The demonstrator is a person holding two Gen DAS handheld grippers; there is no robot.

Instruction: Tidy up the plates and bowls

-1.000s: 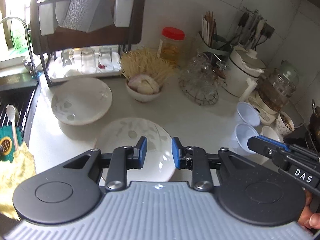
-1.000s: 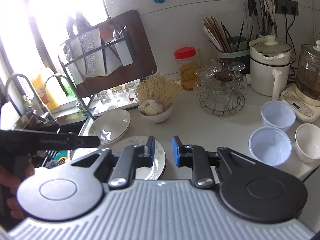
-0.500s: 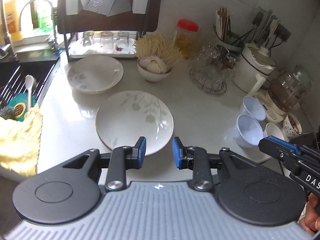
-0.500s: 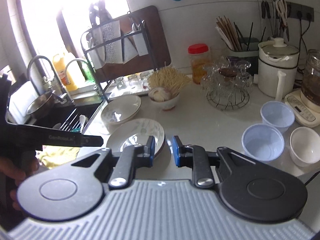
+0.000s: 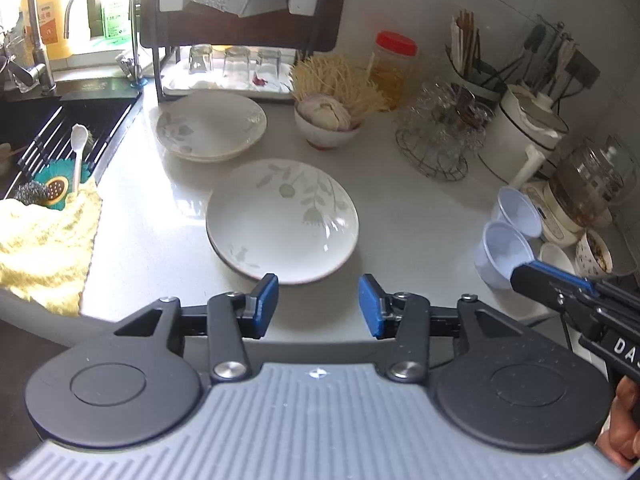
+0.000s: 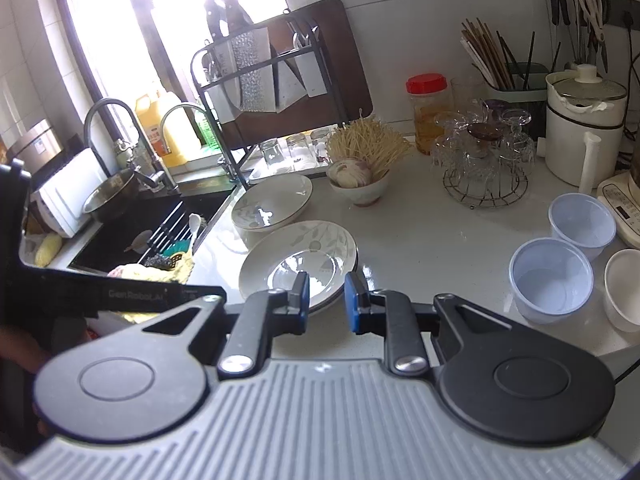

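Note:
A white leaf-pattern plate (image 5: 282,220) lies on the white counter, just beyond my left gripper (image 5: 318,306), which is open and empty above the counter's front edge. The plate also shows in the right wrist view (image 6: 298,260). A second leaf-pattern plate (image 5: 211,125) lies behind it near the sink; it shows in the right wrist view too (image 6: 272,203). My right gripper (image 6: 326,300) is open and empty, hovering over the near plate's front right rim. Two pale blue plastic bowls (image 6: 551,278) (image 6: 582,226) and a white bowl (image 6: 624,288) stand at the right.
A sink (image 5: 60,128) with a yellow cloth (image 5: 44,236) lies at the left. A dish rack (image 5: 240,40) with glasses stands at the back. A bowl with noodles (image 5: 328,120), a red-lidded jar (image 5: 392,64), a glass stand (image 5: 440,136) and appliances (image 5: 532,132) line the back right.
Both grippers have drawn back and up from the counter, so the plates look smaller and farther. My left gripper's jaws have opened wider. The plates have not moved.

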